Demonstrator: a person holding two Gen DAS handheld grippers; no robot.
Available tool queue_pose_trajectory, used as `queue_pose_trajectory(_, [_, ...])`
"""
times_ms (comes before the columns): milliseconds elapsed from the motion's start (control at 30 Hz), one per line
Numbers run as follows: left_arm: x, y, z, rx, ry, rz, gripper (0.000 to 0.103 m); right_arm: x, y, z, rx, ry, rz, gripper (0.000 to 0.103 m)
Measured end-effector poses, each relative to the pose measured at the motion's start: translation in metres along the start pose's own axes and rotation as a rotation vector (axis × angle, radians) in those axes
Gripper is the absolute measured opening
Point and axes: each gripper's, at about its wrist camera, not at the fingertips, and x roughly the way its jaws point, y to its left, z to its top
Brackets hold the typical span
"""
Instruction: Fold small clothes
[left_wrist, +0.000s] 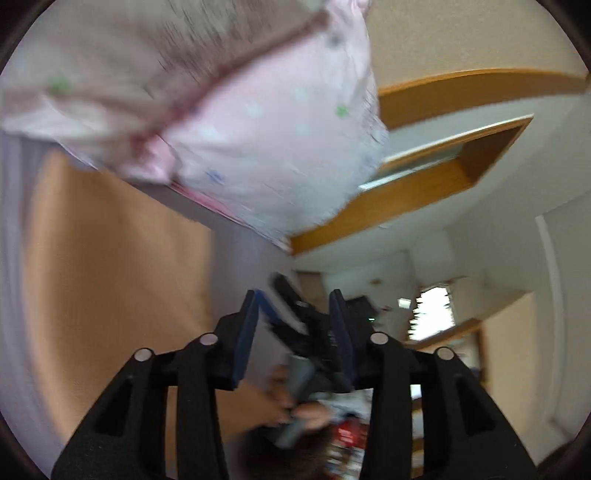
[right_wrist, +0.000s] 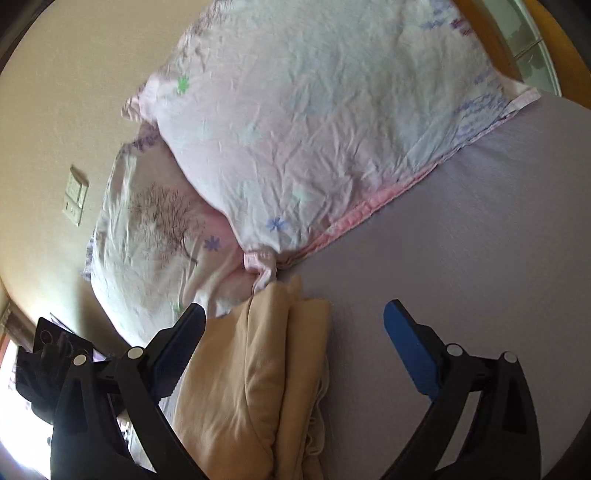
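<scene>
A tan garment (right_wrist: 255, 373) lies folded in a long strip on the lilac bed sheet (right_wrist: 480, 240), its far end touching the pillows. My right gripper (right_wrist: 295, 325) is open and empty, its fingers either side of the garment's far end, just above it. My left gripper (left_wrist: 295, 310) is open and empty, raised off the bed and pointing across the room; the view is blurred. The right gripper (left_wrist: 314, 332) and the hand holding it show between the left fingers. A tan patch (left_wrist: 110, 277) lies on the sheet at left in the left wrist view.
Two pale pink flowered pillows (right_wrist: 314, 129) lie at the head of the bed against a cream wall with a switch plate (right_wrist: 75, 195). They also show in the left wrist view (left_wrist: 266, 147). A wooden door frame (left_wrist: 424, 184) and a bright window (left_wrist: 432, 314) are beyond.
</scene>
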Motion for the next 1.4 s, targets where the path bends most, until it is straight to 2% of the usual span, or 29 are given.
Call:
queue_pose_trajectory(100, [-0.034, 0.026, -0.002, 0.02, -0.029, 0.211, 0.049, 0.022, -0.001, -0.008, 0.013, 0.136, 0.025, 0.099])
queue_pose_trajectory(167, [-0.048, 0.047, -0.006, 0.0, -0.014, 0.301, 0.054, 0.037, 0.0, -0.015, 0.017, 0.223, 0.046, 0.099])
queue_pose_trajectory(200, [-0.053, 0.056, -0.01, -0.012, -0.005, 0.329, 0.054, 0.041, 0.001, -0.017, 0.013, 0.24, 0.046, 0.099])
queue_pose_trajectory(300, [-0.052, 0.076, -0.021, -0.031, 0.039, 0.354, 0.061, 0.052, 0.008, -0.025, -0.033, 0.285, 0.031, 0.094])
queue_pose_trajectory(367, [-0.043, 0.08, -0.029, -0.022, 0.084, 0.357, 0.065, 0.058, 0.01, -0.03, -0.043, 0.316, 0.035, 0.083])
queue_pose_trajectory(433, [-0.031, 0.083, -0.035, -0.016, 0.118, 0.373, 0.067, 0.06, 0.012, -0.032, -0.063, 0.317, 0.031, 0.077])
queue_pose_trajectory(467, [-0.021, 0.084, -0.04, -0.02, 0.138, 0.382, 0.068, 0.061, 0.013, -0.034, -0.069, 0.326, 0.036, 0.067])
queue_pose_trajectory(500, [-0.016, 0.087, -0.043, -0.025, 0.149, 0.382, 0.068, 0.063, 0.014, -0.035, -0.071, 0.335, 0.034, 0.061])
queue_pose_trajectory(533, [-0.012, 0.086, -0.046, -0.005, 0.128, 0.369, 0.071, 0.063, 0.015, -0.037, -0.085, 0.331, 0.022, 0.054])
queue_pose_trajectory(600, [-0.01, 0.079, -0.05, 0.035, 0.129, 0.376, 0.068, 0.064, 0.018, -0.04, -0.106, 0.337, 0.038, 0.041])
queue_pose_trajectory(633, [-0.007, 0.078, -0.053, 0.042, 0.138, 0.384, 0.056, 0.063, 0.023, -0.042, -0.13, 0.322, 0.036, 0.039])
queue_pose_trajectory(667, [-0.006, 0.074, -0.053, 0.059, 0.131, 0.401, 0.042, 0.062, 0.027, -0.044, -0.15, 0.31, 0.037, 0.038])
queue_pose_trajectory(733, [-0.018, 0.071, -0.053, 0.08, 0.126, 0.369, 0.033, 0.057, 0.035, -0.046, -0.159, 0.282, 0.094, 0.036])
queue_pose_trajectory(767, [-0.028, 0.069, -0.054, 0.076, 0.12, 0.35, 0.032, 0.057, 0.039, -0.048, -0.152, 0.283, 0.144, 0.034])
queue_pose_trajectory(833, [-0.052, 0.064, -0.059, 0.101, 0.077, 0.359, 0.032, 0.062, 0.052, -0.057, -0.164, 0.317, 0.218, 0.034])
queue_pose_trajectory(900, [-0.085, 0.061, -0.067, 0.158, 0.027, 0.424, 0.036, 0.077, 0.071, -0.073, -0.223, 0.378, 0.193, 0.036])
queue_pose_trajectory(933, [-0.095, 0.064, -0.07, 0.172, 0.019, 0.471, 0.04, 0.088, 0.08, -0.082, -0.262, 0.421, 0.149, 0.041])
queue_pose_trajectory(1000, [-0.126, 0.072, -0.077, 0.184, -0.042, 0.596, 0.04, 0.088, 0.087, -0.083, -0.302, 0.396, 0.075, 0.051])
queue_pose_trajectory(1033, [-0.138, 0.071, -0.08, 0.193, -0.074, 0.63, 0.04, 0.077, 0.087, -0.076, -0.295, 0.33, 0.054, 0.054])
queue_pose_trajectory(1100, [-0.156, 0.065, -0.087, 0.202, -0.114, 0.613, 0.043, 0.051, 0.085, -0.063, -0.251, 0.183, 0.056, 0.054])
queue_pose_trajectory(1133, [-0.161, 0.058, -0.09, 0.217, -0.133, 0.592, 0.048, 0.043, 0.086, -0.057, -0.226, 0.156, 0.097, 0.054])
queue_pose_trajectory(1200, [-0.156, 0.037, -0.097, 0.279, -0.147, 0.543, 0.053, 0.046, 0.091, -0.054, -0.203, 0.174, 0.119, 0.054])
queue_pose_trajectory(1300, [-0.125, 0.014, -0.106, 0.361, -0.084, 0.493, 0.058, 0.075, 0.103, -0.063, -0.208, 0.262, 0.054, 0.052])
queue_pose_trajectory(1333, [-0.118, 0.011, -0.109, 0.374, -0.068, 0.488, 0.058, 0.091, 0.108, -0.069, -0.217, 0.298, 0.03, 0.037])
queue_pose_trajectory(1367, [-0.106, 0.009, -0.111, 0.39, -0.046, 0.49, 0.058, 0.097, 0.109, -0.069, -0.233, 0.308, 0.013, 0.013])
queue_pose_trajectory(1400, [-0.096, 0.01, -0.113, 0.397, -0.025, 0.492, 0.058, 0.097, 0.11, -0.072, -0.253, 0.297, 0.003, 0.012])
